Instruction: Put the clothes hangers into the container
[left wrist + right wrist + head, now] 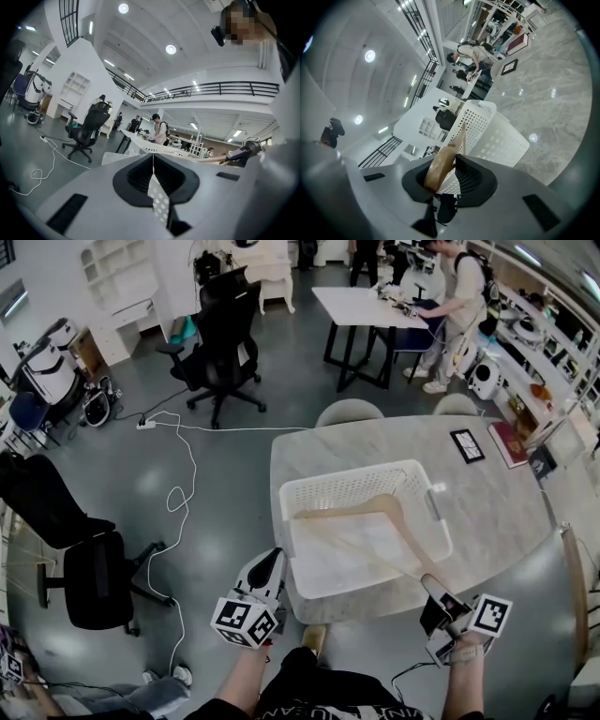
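Your right gripper (433,591) clamps the hanger's (349,506) end; lower it flat inside the basket (354,476) before letting go. Your left gripper (271,565) sits closed on nothing; keep it clear.

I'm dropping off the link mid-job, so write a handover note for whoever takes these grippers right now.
Left gripper: shut and empty, by the basket's near left corner.
Right gripper: shut on one end of a wooden clothes hanger.
Things: a white perforated basket sits on the marble table. The hanger reaches over the basket's near right rim, with most of it inside.
Done: the hanger is mostly in the basket but not yet released.
Left: let go of it. No other hangers are in view.
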The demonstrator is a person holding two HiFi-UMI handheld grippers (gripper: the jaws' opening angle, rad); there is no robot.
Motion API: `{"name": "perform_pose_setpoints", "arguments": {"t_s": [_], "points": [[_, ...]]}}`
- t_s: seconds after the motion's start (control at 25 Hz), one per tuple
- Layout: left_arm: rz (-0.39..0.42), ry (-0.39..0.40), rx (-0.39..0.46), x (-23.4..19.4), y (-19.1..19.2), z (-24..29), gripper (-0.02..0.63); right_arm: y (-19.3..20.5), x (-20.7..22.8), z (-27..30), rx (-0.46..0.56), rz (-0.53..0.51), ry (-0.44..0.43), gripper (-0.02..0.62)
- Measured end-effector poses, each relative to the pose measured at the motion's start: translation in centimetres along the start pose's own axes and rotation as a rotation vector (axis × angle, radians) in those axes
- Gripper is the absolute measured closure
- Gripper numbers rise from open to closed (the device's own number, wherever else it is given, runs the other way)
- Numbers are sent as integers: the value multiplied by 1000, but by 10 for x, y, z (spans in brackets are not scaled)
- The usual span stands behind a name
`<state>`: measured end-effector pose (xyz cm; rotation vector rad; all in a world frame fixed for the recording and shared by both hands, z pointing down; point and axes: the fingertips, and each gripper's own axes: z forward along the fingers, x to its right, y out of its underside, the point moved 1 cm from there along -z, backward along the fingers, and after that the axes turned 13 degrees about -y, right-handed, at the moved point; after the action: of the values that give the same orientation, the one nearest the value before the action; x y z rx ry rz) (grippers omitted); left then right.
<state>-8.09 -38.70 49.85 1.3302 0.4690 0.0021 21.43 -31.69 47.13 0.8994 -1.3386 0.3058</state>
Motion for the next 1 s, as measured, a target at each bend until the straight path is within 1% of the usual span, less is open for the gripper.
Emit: {"name": "perform_pose_setpoints", "arguments": {"t_s": [0.4, 0.48, 0.6, 0.72, 0.84, 1.0], "points": [[-6, 1, -7, -3, 3, -3, 595, -1, -5, 7, 9, -16, 2, 528], [-7, 0, -7, -4, 3, -4, 594, -1, -6, 7, 12, -13, -4, 513], [-8, 2, -6, -4, 4, -5, 594, 1, -6, 7, 14, -3, -12, 473], [-7, 3, -4, -4, 3, -7, 594, 3, -7, 7, 17, 6, -20, 455], [-5, 1, -6, -4, 4, -9, 594, 3, -8, 6, 21, 1, -21, 451], [-4, 1, -8, -3, 5, -13, 594, 3, -12, 1, 40, 7, -45, 451]]}}
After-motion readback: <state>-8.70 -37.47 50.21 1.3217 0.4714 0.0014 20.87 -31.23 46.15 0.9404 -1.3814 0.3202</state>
